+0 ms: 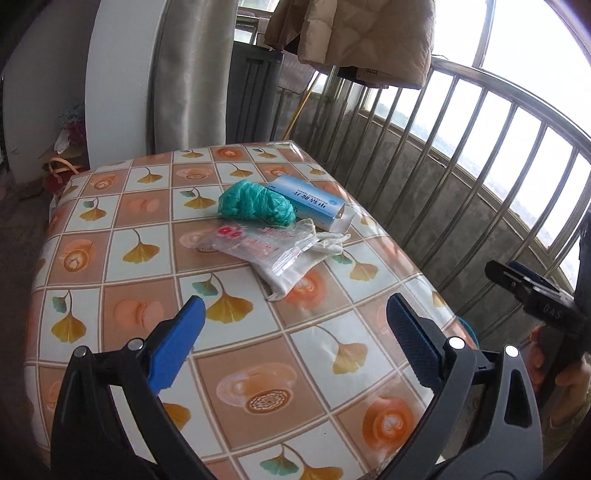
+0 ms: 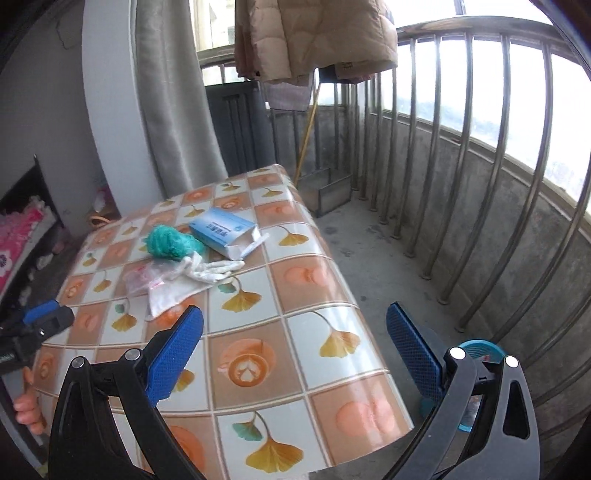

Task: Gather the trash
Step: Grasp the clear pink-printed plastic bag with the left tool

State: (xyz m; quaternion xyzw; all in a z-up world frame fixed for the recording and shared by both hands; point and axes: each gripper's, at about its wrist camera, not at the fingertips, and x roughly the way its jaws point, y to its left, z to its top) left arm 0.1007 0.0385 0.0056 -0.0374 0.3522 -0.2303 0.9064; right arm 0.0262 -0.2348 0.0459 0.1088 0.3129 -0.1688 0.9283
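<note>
Trash lies on the tiled-pattern table [image 1: 258, 369] [image 2: 295, 350]: a crumpled teal plastic bag [image 1: 255, 203] [image 2: 170, 242], an open light-blue carton [image 1: 312, 201] [image 2: 225, 229], a clear printed plastic bag [image 1: 255, 245] [image 2: 142, 277] and a white cloth pouch [image 1: 295, 275] [image 2: 177, 293] under it. My left gripper [image 1: 295, 325] is open and empty above the near part of the table, short of the pile. My right gripper [image 2: 295, 328] is open and empty over the table's near right edge. Each gripper shows in the other's view, the right gripper [image 1: 532, 295] and the left gripper [image 2: 37, 325].
A metal balcony railing [image 1: 480, 166] [image 2: 461, 147] runs along the right. A blue round container [image 2: 476, 354] stands on the floor by the table's right edge. A curtain [image 1: 188, 74], a dark cabinet [image 2: 236, 122], a metal dustpan box [image 2: 328, 188] and hanging coats [image 1: 351, 33] are behind.
</note>
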